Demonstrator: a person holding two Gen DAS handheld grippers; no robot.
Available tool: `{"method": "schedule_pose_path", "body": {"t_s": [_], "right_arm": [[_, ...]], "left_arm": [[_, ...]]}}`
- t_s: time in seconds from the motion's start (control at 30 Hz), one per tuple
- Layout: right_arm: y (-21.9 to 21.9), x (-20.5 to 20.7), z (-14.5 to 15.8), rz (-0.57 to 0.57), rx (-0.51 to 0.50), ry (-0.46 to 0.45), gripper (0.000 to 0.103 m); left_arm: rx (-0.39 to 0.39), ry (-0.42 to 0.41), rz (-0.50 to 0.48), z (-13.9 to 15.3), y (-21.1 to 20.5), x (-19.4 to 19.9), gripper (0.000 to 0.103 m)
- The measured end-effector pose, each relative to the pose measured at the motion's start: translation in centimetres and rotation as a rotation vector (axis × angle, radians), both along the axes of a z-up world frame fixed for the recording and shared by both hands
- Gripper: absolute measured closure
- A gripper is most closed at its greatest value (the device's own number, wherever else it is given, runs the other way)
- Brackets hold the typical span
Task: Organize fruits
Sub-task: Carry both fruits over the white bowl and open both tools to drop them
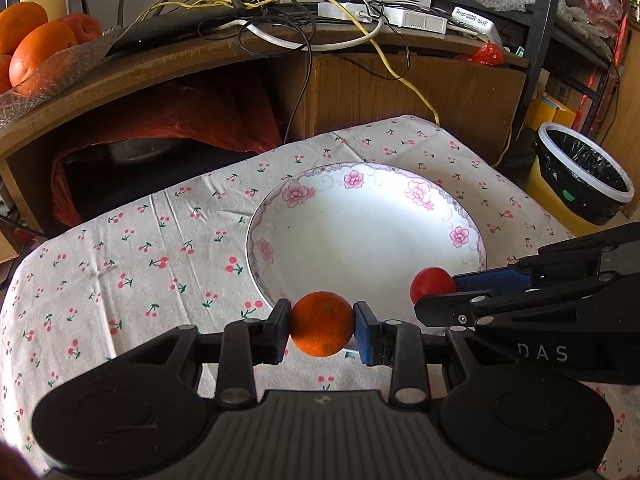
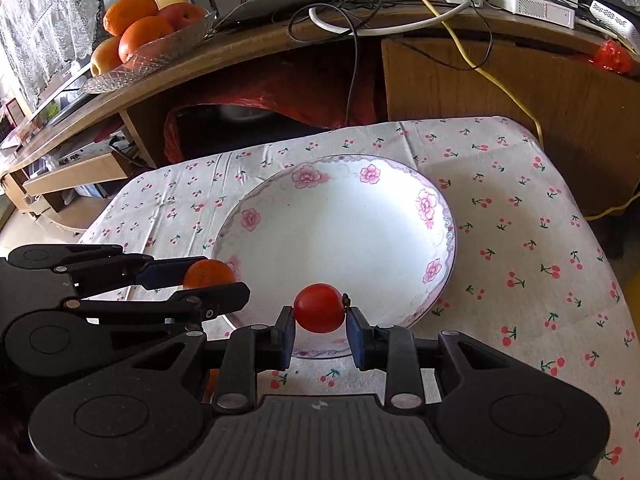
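Left gripper (image 1: 322, 330) clamps orange (image 1: 322, 329) | right gripper (image 2: 320, 314) clamps tomato (image 2: 319, 307) | plate (image 1: 460, 216) at your 12 o'clock holds nothing | both placements remain.

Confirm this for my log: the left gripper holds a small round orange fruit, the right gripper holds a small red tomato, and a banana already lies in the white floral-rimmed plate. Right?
Not quite. The white floral-rimmed plate holds nothing; no banana shows in either wrist view. The rest stands: the left gripper is shut on the small round orange fruit, and the right gripper on the small red tomato, both near the plate's near rim.
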State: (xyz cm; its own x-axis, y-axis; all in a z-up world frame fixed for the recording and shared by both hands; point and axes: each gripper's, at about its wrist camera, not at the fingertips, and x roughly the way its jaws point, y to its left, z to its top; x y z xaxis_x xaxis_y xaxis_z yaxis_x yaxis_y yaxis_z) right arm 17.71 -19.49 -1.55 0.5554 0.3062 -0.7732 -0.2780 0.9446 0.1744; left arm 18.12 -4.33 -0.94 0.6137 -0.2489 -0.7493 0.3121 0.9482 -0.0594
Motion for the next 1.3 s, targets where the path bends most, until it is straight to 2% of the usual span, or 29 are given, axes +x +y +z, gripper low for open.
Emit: {"method": "schedule_pose_path", "body": {"t_s": [0.57,0.87,1.3], "right_arm": [[-0.1,0.6,0.0,-0.018,-0.01,-0.008,0.075],[-0.2,0.0,0.7,-0.018,-0.006,-0.029,0.071],[-0.5,-1.4,1.1,0.003,-0.008,-0.026,0.07]], "left_arm": [[0.007,-0.01,-0.007,0.0,-0.2,0.3,0.061],[0.007,-0.035,-0.004,0.6,0.1,0.0,0.059],[-0.009,-0.038,-0.017,1.5,0.4,-1.2,0.058]]}}
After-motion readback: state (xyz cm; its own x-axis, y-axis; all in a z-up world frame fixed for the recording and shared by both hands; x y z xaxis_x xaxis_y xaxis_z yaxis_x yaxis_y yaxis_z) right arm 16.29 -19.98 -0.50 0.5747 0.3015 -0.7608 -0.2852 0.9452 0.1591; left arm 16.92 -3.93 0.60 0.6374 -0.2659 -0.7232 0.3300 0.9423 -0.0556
